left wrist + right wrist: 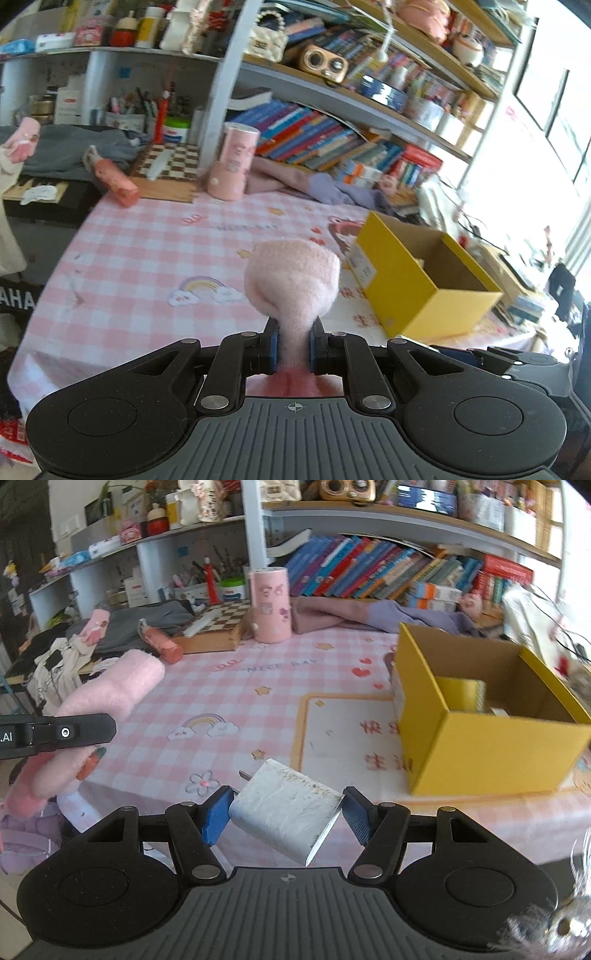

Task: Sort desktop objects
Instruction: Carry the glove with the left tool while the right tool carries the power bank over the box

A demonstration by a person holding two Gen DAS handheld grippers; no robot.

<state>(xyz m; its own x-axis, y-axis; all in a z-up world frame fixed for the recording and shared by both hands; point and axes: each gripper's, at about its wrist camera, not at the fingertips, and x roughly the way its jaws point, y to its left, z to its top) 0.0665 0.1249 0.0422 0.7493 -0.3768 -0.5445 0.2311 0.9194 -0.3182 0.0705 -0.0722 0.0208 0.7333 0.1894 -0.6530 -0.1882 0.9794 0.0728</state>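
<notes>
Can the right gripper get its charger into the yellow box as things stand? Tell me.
Probably yes. The right gripper is shut on the white charger, and the yellow box stands open-topped just ahead to its right, with only a tape roll inside and nothing between.

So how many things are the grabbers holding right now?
2. A fluffy pink sock is pinched in the left gripper, and a white charger plug sits gripped in the right gripper.

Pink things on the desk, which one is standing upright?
The pink cylindrical container beside the chessboard stands upright; the pink tube lies on its side.
</notes>
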